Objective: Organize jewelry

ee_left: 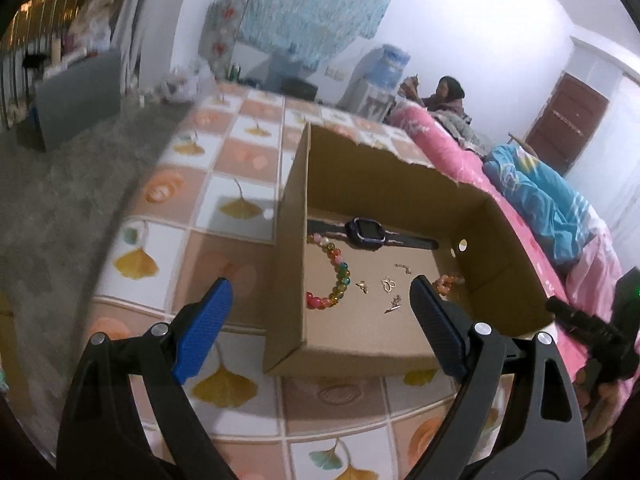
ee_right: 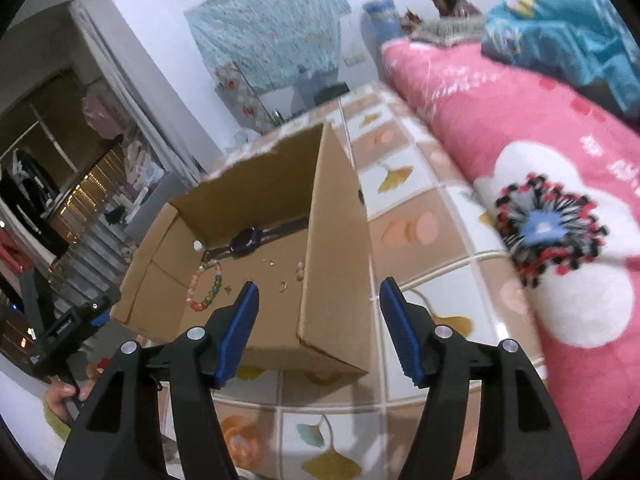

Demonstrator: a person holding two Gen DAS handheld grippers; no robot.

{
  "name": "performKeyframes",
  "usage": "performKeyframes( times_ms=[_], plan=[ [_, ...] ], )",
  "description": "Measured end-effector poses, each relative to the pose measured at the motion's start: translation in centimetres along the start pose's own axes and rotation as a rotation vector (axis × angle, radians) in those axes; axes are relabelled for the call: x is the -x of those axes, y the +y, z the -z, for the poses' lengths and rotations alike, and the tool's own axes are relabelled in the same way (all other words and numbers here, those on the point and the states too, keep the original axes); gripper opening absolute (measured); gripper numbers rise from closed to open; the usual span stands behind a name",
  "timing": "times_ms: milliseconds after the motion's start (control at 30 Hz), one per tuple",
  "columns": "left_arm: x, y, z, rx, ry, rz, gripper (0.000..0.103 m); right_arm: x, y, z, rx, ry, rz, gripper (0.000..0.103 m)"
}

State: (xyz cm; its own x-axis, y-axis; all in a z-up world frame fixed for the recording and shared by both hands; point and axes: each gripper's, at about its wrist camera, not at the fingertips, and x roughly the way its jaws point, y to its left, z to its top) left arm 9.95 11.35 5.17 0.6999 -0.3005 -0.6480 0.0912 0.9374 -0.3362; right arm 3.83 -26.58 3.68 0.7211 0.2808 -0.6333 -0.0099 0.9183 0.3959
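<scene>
Brown cardboard makes up the open box (ee_left: 360, 200) that sits on the table (ee_left: 224, 184), whose cloth is checked in peach and white with yellow leaves. The left tool (ee_left: 320, 316) hangs just short of the box with its jaws spread wide and nothing between the pads; the box's near left corner lies between its two blue fingers (ee_left: 202, 328), untouched. Ahead of this tool, on the box floor, a dark watch (ee_left: 370, 232) lies along the far wall, a bracelet of coloured beads (ee_left: 336, 276) curves just in front of it, and a few small gold pieces (ee_left: 386, 284) are scattered to the right of the beads. An orange bead bracelet (ee_left: 450, 282) peeps out beside the right finger.

The right tool (ee_right: 320, 324) also stands open and holds nothing; the box's right wall (ee_right: 336, 248) rises between its fingers without touching either pad. To its right a pink floral quilt (ee_right: 540, 200) lies along the table edge. At its lower left a hand (ee_right: 64, 396) grips the other tool's handle.
</scene>
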Motion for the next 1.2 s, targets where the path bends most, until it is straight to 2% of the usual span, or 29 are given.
performKeyframes(
  times_ms=[100, 200, 333, 500, 667, 767, 1000, 1200],
  plan=[
    [2.6, -0.7, 1.1, -0.071, -0.05, -0.007, 0.088, 2.5, 0.6, 1.2, 0.067, -0.053, -0.003, 0.071],
    [4.5, -1.4, 2.3, -0.132, -0.093, -0.015, 0.091, 3.7, 2.4, 3.2, 0.169, -0.048, -0.009, 0.079],
    [6.0, -2.9, 4.2, -0.197, -0.124, -0.007, 0.095, 2.0, 4.6, 5.6, 0.251, 0.063, 0.005, 0.081],
    [4.9, -4.5, 6.3, -0.211, -0.073, 0.023, 0.095, -1.2, 6.5, 7.1, 0.234, 0.178, 0.001, 0.081],
    [3.1, -5.1, 6.9, -0.225, -0.03, -0.043, 0.095, -3.3, 8.1, 6.9, 0.232, 0.212, 0.039, 0.084],
    [2.7, -4.8, 6.8, -0.217, -0.033, -0.066, 0.095, -4.0, 8.0, 6.1, 0.228, 0.217, 0.051, 0.084],
    [2.7, -4.5, 6.6, -0.212, -0.072, -0.117, 0.095, -5.1, 6.9, 4.2, 0.153, 0.219, 0.022, 0.084],
    [3.1, -5.5, 7.0, -0.235, -0.096, -0.115, 0.095, -5.5, 6.4, 3.0, 0.163, 0.186, 0.053, 0.084]
  ],
)
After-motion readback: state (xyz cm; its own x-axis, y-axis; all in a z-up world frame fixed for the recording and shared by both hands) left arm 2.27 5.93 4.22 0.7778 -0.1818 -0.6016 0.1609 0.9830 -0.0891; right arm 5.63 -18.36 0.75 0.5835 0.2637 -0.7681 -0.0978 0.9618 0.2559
